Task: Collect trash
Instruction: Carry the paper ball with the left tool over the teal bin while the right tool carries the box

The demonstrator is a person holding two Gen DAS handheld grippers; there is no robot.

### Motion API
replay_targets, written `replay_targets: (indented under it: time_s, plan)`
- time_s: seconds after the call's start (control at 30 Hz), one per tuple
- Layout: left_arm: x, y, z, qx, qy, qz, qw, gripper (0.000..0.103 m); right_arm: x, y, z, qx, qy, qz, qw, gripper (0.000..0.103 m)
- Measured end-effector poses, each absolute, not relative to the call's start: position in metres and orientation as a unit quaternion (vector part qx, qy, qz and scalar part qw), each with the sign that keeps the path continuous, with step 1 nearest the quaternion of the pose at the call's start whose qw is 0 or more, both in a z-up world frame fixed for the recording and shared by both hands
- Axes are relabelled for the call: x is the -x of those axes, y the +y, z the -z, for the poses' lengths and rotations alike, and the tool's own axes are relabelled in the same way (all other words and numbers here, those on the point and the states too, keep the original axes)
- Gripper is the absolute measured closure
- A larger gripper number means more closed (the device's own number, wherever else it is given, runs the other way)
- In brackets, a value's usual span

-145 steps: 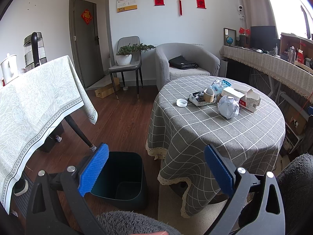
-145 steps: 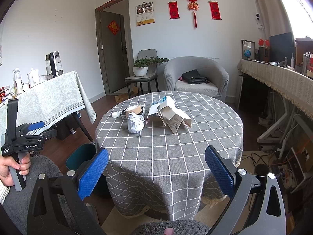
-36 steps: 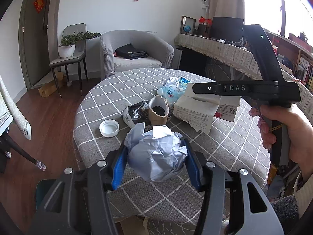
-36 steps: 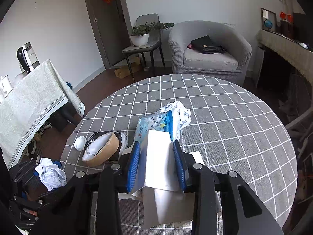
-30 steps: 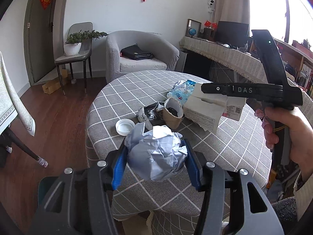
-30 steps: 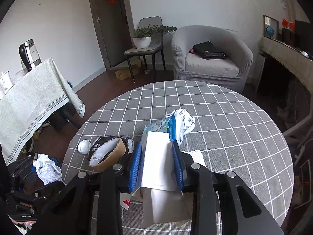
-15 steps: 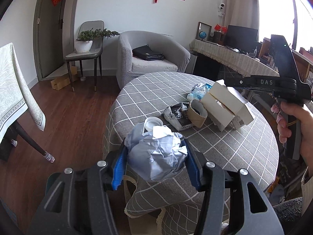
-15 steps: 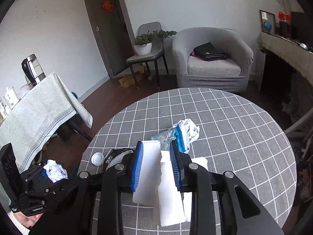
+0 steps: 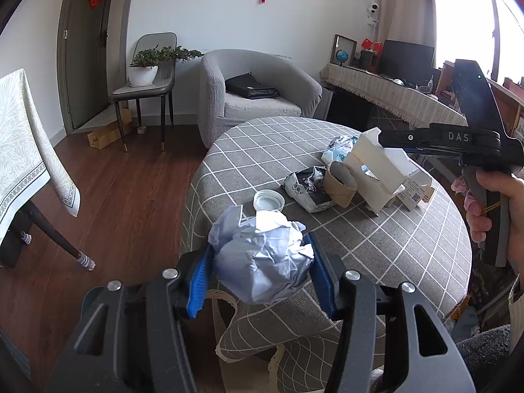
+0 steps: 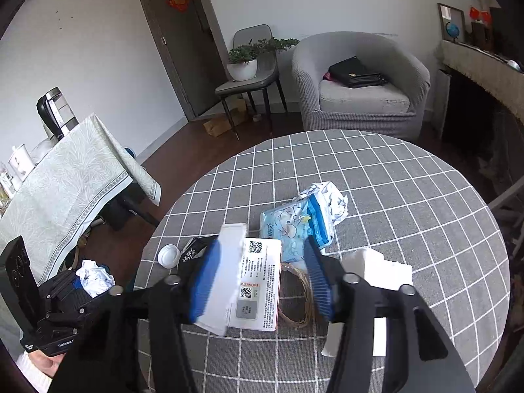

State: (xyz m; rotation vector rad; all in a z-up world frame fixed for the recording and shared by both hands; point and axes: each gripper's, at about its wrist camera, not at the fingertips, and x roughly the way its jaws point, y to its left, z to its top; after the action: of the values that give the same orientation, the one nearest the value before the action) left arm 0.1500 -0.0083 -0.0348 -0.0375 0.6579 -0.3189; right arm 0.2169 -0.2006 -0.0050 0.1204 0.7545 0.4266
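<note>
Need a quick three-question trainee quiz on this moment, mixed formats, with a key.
1. True or false: the left gripper is shut on the paper ball.
2. The white cap lies on: A the floor; B the table; C a chair.
3. Fill in: on the armchair lies a black ___.
Key: 1 true; 2 B; 3 bag.

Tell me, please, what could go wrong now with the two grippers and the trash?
1. The right gripper has just been opening around the white box; only the left pad seems to touch it, so it may drop or tip.
2. The left gripper holds the crumpled paper ball at the round table's edge; loose paper might slip out.
</note>
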Motion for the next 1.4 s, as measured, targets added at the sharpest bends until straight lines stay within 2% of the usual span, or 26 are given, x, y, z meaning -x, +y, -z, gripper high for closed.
replay_targets:
  time_s: [0.1, 0.17, 0.27, 0.47, 0.5, 0.53, 0.57, 0.77, 1.4]
  plan:
    - [-0.151, -0.009, 0.035, 0.018, 0.322, 0.156, 0.934, 0.046, -0.217, -0.187, 0.007, -0.040, 0.373, -0.214, 0.902, 0.037]
    - [-0.151, -0.009, 0.035, 0.017, 0.322, 0.156, 0.934, 0.046, -0.216, -0.179, 0.008, -0.032, 0.379, -0.226, 0.897, 0.046]
    - [-0.149, -0.010, 0.035, 0.014, 0.323, 0.155, 0.934, 0.046, -0.216, -0.169, 0.010, -0.024, 0.385, -0.238, 0.891, 0.053]
    - [-0.149, -0.009, 0.036, 0.011, 0.324, 0.153, 0.933, 0.046, -0.220, -0.161, 0.019, -0.021, 0.401, -0.236, 0.885, 0.055]
    - [-0.149, -0.009, 0.036, 0.010, 0.325, 0.153, 0.933, 0.046, -0.220, -0.161, 0.018, -0.019, 0.398, -0.235, 0.886, 0.060]
    - [-0.149, -0.008, 0.036, 0.009, 0.325, 0.152, 0.933, 0.046, -0.220, -0.160, 0.017, -0.018, 0.396, -0.233, 0.888, 0.075]
    - [-0.149, -0.008, 0.037, 0.009, 0.325, 0.151, 0.934, 0.046, -0.220, -0.161, 0.016, -0.020, 0.392, -0.234, 0.890, 0.082]
    - [-0.147, 0.000, 0.038, 0.011, 0.322, 0.143, 0.936, 0.046, -0.220, -0.157, 0.011, -0.009, 0.375, -0.222, 0.900, 0.094]
    - [-0.149, 0.078, 0.058, 0.036, 0.348, 0.068, 0.934, 0.047, -0.215, -0.112, -0.025, -0.011, 0.312, -0.254, 0.915, 0.094]
